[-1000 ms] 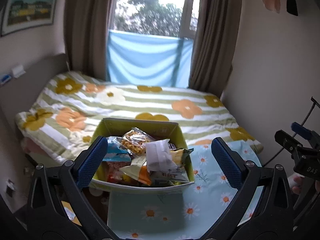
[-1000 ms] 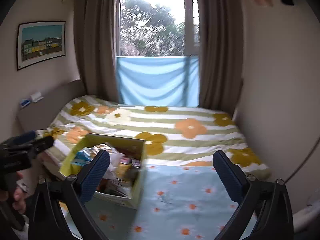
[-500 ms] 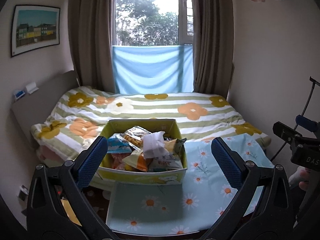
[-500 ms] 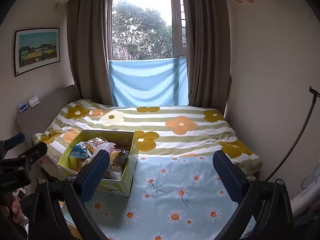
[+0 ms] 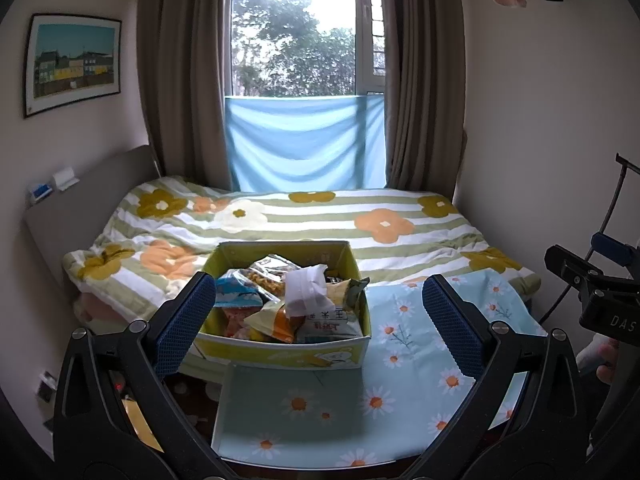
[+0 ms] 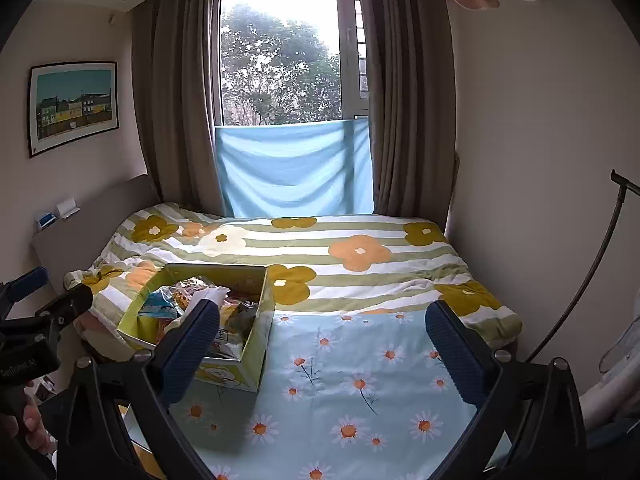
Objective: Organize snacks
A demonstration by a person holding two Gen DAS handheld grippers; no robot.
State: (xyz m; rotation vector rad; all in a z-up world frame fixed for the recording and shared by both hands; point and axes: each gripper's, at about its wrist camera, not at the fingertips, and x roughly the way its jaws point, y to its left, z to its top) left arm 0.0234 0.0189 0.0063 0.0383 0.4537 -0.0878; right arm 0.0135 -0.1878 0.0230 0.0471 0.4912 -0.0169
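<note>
Both grippers are up in the air with jaws wide apart, nothing in them: left gripper (image 5: 318, 316), right gripper (image 6: 322, 338). Just past the left one, at 12 o'clock, a yellow box (image 5: 280, 350) sits on the daisy cloth (image 6: 360, 380), stuffed with snack bags (image 5: 276, 304), maybe chips, labels too blurry. From the right gripper it's at 10 o'clock. Behind is the flowery striped bedspread (image 6: 320, 248), then the window (image 6: 280, 60).
</note>
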